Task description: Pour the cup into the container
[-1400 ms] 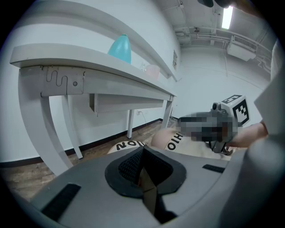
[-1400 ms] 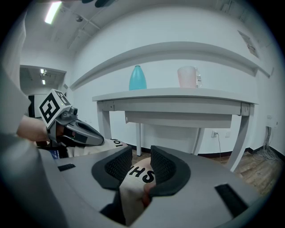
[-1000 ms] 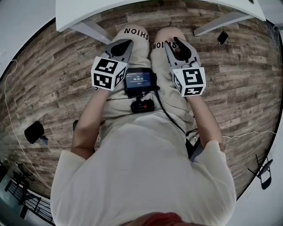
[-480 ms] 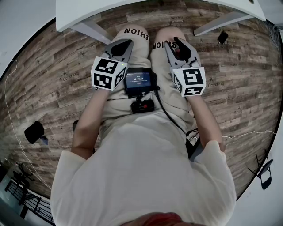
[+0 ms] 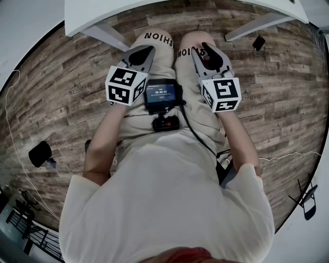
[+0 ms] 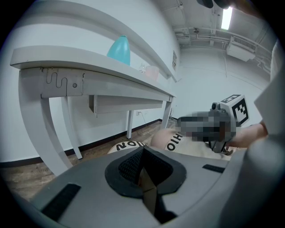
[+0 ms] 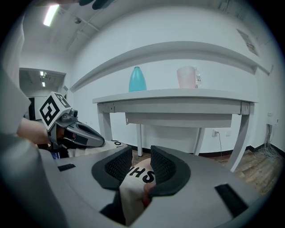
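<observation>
Two grippers lie low over the seated person's lap, well short of the white table [image 5: 154, 9] ahead, and neither holds anything. The left gripper [image 5: 144, 53] sits above the left knee [image 5: 154, 38] with its jaws together, the dark pads [image 6: 129, 167] meeting along one line in the left gripper view. The right gripper [image 5: 202, 50] sits above the right knee [image 5: 187, 43] with its jaws a little apart. In the right gripper view the narrow gap between its pads [image 7: 162, 167] shows only the lettered trouser cloth [image 7: 138, 176] behind, and the pads do not press on it. Each gripper carries its marker cube [image 5: 125, 85] at the back, and a small camera [image 5: 162, 95] with a lit screen sits between the two, against the person's body.

Both of the task's things stand upright on the worktop [image 7: 178, 95], apart from each other and far from either gripper. The teal container [image 7: 137, 79] stands about midway along it. The pale, see-through cup [image 7: 187, 77] stands between the container and the worktop's right end, as the right gripper view shows it. How near either is to the front edge I cannot tell. Wood-plank floor [image 5: 61, 77] runs under the table
</observation>
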### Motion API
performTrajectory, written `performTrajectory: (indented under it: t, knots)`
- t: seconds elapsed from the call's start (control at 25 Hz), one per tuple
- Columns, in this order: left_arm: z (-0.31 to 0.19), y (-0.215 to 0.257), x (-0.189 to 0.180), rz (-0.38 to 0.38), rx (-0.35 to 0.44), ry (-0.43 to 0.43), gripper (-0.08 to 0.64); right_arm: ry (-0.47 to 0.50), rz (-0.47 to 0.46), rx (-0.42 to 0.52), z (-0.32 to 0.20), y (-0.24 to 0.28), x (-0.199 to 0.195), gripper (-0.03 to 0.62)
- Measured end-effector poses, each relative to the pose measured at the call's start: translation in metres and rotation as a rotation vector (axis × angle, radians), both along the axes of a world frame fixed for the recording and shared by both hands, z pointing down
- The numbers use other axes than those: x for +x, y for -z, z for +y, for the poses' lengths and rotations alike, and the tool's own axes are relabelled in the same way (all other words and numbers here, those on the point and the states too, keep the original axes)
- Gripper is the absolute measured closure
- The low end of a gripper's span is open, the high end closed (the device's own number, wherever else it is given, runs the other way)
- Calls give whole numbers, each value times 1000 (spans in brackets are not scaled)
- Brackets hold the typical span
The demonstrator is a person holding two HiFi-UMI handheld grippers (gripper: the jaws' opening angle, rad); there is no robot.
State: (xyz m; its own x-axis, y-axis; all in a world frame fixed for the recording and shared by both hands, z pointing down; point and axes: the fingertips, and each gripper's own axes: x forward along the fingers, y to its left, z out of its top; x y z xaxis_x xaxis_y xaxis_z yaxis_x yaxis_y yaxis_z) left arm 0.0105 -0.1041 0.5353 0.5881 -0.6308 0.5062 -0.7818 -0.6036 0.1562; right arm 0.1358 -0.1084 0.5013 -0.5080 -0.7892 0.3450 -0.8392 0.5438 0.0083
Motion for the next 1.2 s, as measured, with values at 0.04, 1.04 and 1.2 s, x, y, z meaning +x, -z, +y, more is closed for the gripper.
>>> performTrajectory:
  t: [0.04, 1.04, 1.2]
  knots:
    - [0, 0, 0, 1, 0, 0, 549, 0, -2, -1, 0, 0, 0, 459]
    - [8, 12, -1, 22, 13, -5, 549, 2, -1, -4, 8, 7, -3, 459]
    - [11, 11, -3, 34, 5, -2, 549, 0, -7, -7, 12, 7, -4, 459]
